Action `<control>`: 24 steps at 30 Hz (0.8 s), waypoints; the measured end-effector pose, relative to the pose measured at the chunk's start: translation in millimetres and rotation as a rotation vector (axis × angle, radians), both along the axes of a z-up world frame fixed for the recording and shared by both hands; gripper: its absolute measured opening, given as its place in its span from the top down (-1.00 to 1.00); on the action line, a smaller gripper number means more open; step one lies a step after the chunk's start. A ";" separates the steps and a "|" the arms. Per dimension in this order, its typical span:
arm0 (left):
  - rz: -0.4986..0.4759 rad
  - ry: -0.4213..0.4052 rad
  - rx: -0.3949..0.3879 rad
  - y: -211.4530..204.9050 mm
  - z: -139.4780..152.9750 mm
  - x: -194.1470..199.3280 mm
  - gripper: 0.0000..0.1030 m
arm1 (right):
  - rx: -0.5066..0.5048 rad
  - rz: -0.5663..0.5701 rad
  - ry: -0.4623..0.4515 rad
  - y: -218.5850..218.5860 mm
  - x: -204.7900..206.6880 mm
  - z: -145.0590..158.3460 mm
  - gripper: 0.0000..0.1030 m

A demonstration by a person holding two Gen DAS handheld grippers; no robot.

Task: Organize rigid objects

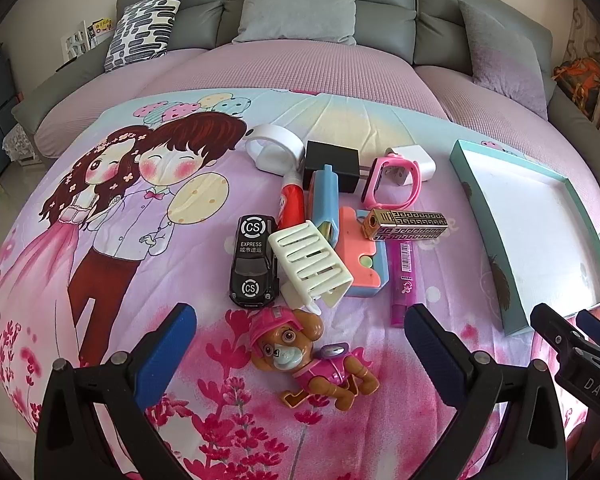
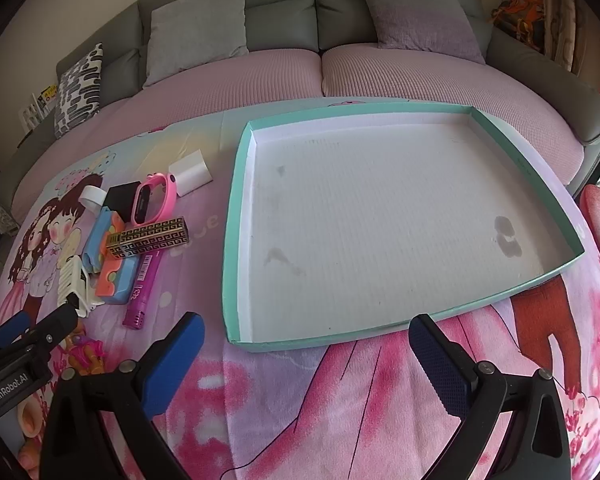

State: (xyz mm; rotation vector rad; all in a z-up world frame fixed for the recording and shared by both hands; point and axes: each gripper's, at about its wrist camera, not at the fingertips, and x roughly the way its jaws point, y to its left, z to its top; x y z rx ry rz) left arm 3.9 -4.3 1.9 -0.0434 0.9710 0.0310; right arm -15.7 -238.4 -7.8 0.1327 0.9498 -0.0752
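A cartoon-print blanket covers the sofa. On it, at three o'clock from the pile of small things, lies the teal tray, its white floor bare apart from a few stains. The left claw hangs with its blue pads wide apart over the pink toy dog, which lies between them, untouched. The right claw is likewise spread and holds nothing, at the tray's six o'clock edge. At twelve o'clock from the dog sit the black toy car, the white slotted holder, the purple marker, the gold patterned case and the pink watch.
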 end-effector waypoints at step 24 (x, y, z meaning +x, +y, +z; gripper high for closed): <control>0.006 0.003 -0.001 1.9 -2.6 -1.4 -1.00 | -0.008 0.001 0.010 2.8 0.8 -1.7 -1.00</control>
